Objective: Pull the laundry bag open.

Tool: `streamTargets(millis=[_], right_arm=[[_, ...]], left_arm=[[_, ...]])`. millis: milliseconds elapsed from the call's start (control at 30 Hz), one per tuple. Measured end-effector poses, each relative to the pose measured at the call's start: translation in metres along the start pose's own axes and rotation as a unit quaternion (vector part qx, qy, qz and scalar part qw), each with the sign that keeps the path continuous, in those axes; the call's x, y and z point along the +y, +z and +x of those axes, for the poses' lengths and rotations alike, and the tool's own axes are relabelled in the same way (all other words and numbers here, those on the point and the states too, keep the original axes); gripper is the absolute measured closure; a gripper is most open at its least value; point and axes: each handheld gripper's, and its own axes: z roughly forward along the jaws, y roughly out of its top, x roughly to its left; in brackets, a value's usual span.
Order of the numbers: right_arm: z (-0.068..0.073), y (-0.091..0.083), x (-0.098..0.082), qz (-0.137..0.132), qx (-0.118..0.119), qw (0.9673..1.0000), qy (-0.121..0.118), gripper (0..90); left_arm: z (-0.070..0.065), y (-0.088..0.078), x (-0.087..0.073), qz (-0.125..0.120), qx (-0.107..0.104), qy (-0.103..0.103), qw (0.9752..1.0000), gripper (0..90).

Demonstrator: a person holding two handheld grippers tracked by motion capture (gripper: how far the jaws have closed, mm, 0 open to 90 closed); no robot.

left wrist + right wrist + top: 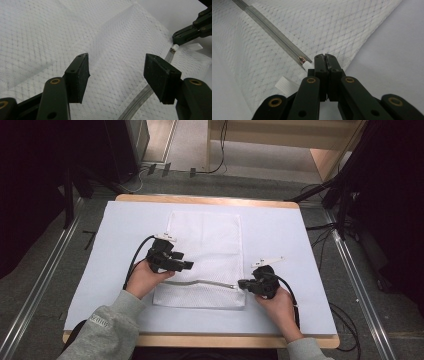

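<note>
I have the white mesh bag lying flat on the table's white cover, its zipper running across the near end. My right gripper has its jaws pressed together at the zipper pull. My left gripper hovers over the mesh, jaws wide apart, gripping nothing.
</note>
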Motion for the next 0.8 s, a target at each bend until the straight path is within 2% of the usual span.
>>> streamTargets(millis=[67, 300, 433, 567, 633, 800], right_arm=[[0.0000, -0.0008, -0.0004, 0.001, 0.003, 1.0000, 0.001, 90.0], [0.0029, -0.0045, -0.0029, 0.010, 0.020, 0.9997, -0.001, 90.0], [0.0034, -0.0044, -0.0030, 0.012, 0.017, 0.9998, -0.005, 90.0], [0.0008, -0.0018, -0.0009, 0.005, 0.015, 0.9999, -0.001, 90.0], [-0.0007, 0.0007, 0.0008, 0.001, 0.006, 1.0000, -0.005, 90.0], [-0.0031, 0.0040, 0.0036, -0.003, 0.006, 1.0000, -0.003, 90.0]], left_arm=[[-0.0004, 0.0001, -0.0002, 0.001, 0.004, 0.007, 1.0000, 38.8], [-0.0008, 0.0002, -0.0002, 0.002, 0.003, 0.006, 1.0000, 38.8], [-0.0007, 0.0005, -0.0002, 0.003, 0.003, 0.006, 1.0000, 38.8], [-0.0009, 0.0012, -0.0003, 0.005, 0.005, 0.006, 1.0000, 38.8], [-0.0011, 0.0020, -0.0005, 0.004, 0.004, 0.006, 1.0000, 38.8], [-0.0014, 0.0029, -0.0005, 0.008, 0.004, 0.009, 0.9999, 38.8]])
